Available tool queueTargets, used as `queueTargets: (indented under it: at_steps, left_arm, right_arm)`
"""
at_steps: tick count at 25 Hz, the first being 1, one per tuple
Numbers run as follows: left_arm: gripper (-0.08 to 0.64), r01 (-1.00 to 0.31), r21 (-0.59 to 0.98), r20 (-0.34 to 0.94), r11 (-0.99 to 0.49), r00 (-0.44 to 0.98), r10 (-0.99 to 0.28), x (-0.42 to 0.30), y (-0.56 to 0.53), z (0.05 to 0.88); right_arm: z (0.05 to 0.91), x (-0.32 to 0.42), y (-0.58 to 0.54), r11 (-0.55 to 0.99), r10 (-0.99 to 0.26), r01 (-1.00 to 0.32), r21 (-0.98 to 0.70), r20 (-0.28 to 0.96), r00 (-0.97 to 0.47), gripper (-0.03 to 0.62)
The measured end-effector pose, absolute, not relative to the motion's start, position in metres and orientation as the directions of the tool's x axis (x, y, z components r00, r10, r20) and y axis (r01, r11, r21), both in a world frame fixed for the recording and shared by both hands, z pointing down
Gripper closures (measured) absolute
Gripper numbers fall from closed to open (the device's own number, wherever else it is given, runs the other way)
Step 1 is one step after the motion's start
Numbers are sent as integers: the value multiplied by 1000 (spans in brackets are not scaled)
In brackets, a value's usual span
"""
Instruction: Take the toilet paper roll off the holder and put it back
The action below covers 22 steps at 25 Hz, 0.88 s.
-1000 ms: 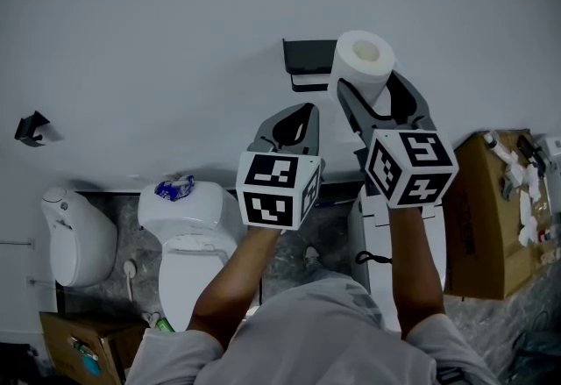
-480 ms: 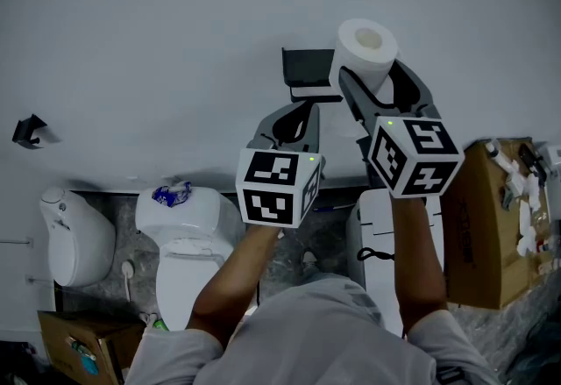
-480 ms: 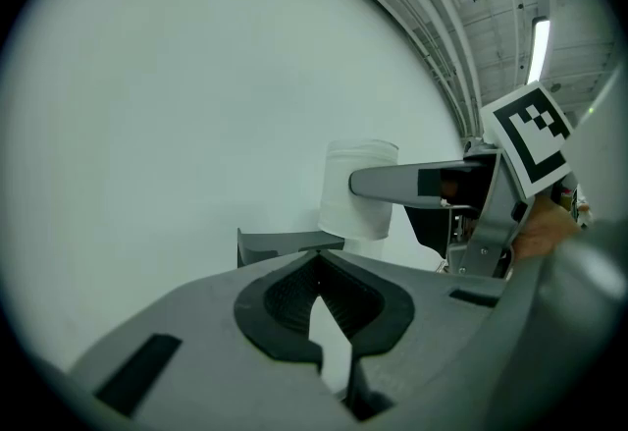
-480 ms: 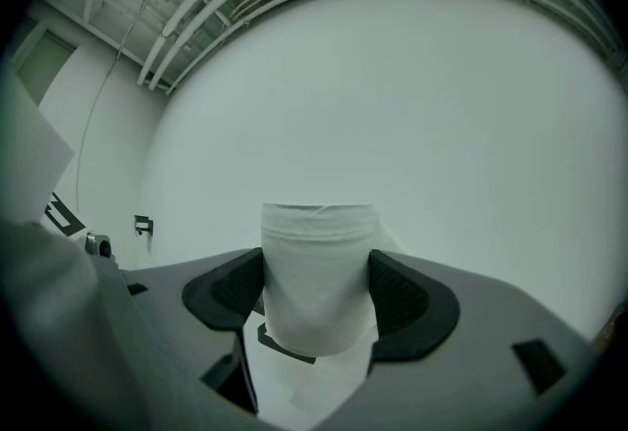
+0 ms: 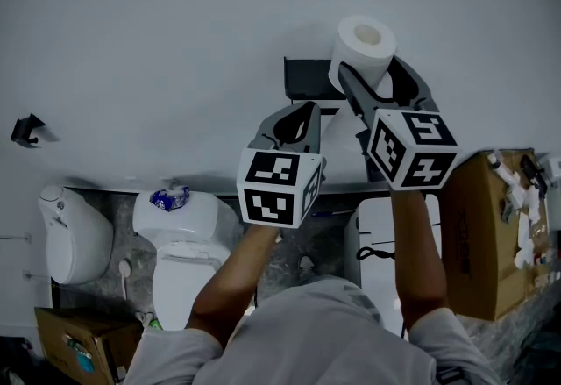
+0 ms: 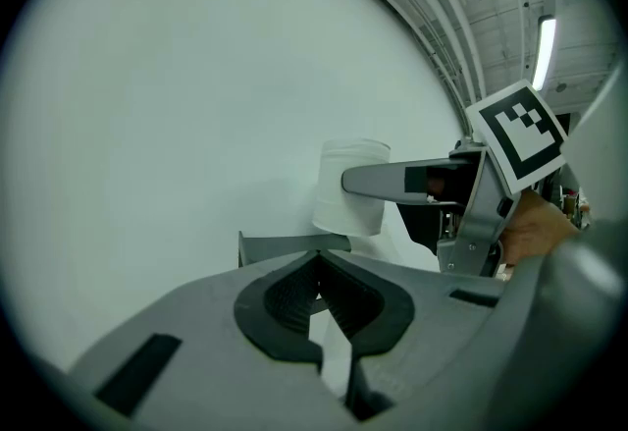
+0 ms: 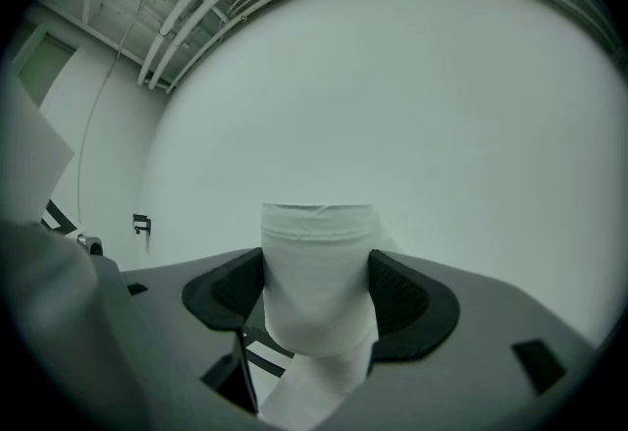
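White, soft paper roll (image 5: 362,41) is sitting upright in the right gripper's (image 7: 316,267) wide-set pads, pinched across light, crushable sides; black wall holder (image 5: 305,76) just left of it; closed left gripper (image 6: 316,267) is holding nothing.

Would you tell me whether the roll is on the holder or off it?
Off. The right claw clamps the roll upright between its pads, beside the dark wall holder rather than mounted on it.

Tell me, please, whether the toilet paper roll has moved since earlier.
Yes: in the head view the toilet paper roll has shifted upward against the wall holder.
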State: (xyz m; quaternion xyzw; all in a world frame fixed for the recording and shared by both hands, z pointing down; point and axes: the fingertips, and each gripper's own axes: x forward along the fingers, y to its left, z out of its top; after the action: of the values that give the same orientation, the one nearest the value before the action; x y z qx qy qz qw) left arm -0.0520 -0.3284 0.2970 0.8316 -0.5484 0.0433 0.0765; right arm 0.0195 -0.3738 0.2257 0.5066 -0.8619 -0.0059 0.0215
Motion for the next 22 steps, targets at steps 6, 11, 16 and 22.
queueTargets:
  at_steps: [6,11,16,22]
  left_arm:
    - [555,-920,81,159,-384,392,-906,-52,-342,299]
    - [555,-922,79,166,-380,388,-907,-53,-351,301]
    - [555,-926,83,168,-370,378,-910,-59,-356,303]
    - [555,-926,86,175,-368,377,-909,-62,-355,307]
  right_arm:
    - [234,17,-392,492,-870,-870,24,48,-491,258]
    - [245,11,-404,501,-864,-865,15,66,-499,258]
    - [256,6,-409,505,-860,-863,19,91,-501,258]
    - [258,4,-410,511,-856,-860,5,90,-509,256]
